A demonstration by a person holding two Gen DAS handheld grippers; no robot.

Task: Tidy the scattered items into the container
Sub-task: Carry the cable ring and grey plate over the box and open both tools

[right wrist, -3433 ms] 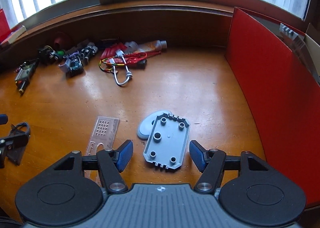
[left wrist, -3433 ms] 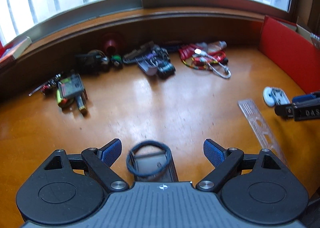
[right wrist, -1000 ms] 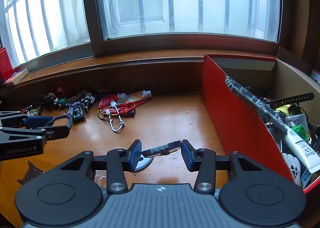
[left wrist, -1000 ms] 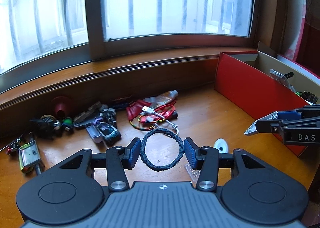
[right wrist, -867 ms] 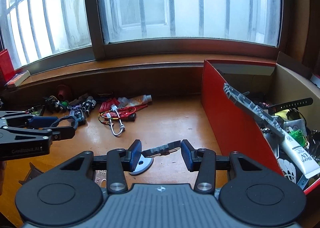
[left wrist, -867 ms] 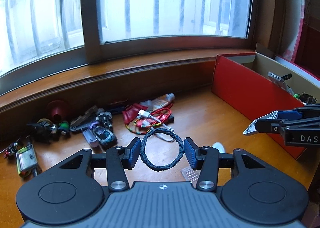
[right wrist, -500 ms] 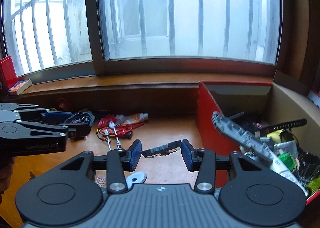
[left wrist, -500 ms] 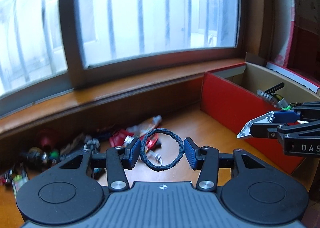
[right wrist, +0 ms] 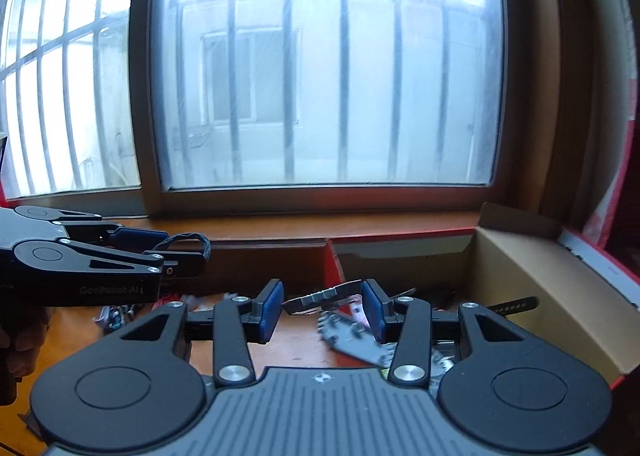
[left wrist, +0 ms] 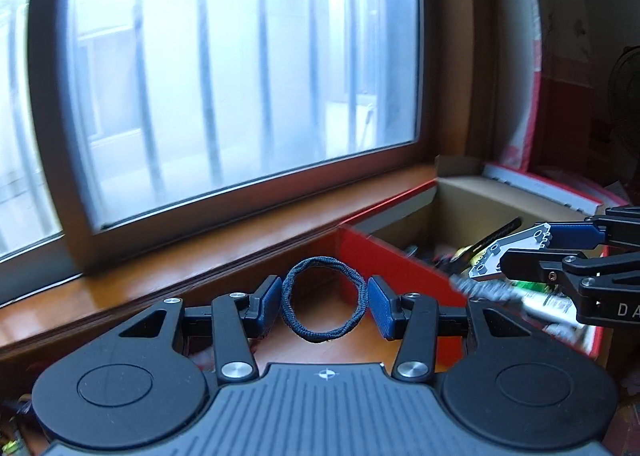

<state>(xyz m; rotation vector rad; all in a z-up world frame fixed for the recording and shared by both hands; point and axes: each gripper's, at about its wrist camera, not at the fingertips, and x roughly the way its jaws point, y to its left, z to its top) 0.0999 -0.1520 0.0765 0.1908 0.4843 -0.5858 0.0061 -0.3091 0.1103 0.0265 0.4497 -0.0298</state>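
The left gripper (left wrist: pixel 325 306) clamps a hair band (left wrist: pixel 323 300), held in the air short of the box (left wrist: pixel 394 262). The right gripper (right wrist: pixel 322 306) pinches a grey plate (right wrist: pixel 320 298) over the box's near wall. This looks like the carry-and-drop step: each load must clear the red rim before release. Inside, clutter fills the near end; the far corner is bare.

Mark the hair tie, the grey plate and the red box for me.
hair tie (left wrist: pixel 323 337): left wrist view, bottom of loop.
grey plate (right wrist: pixel 325 295): right wrist view, ribbed edge.
red box (left wrist: pixel 392 268): left wrist view, red outer wall.
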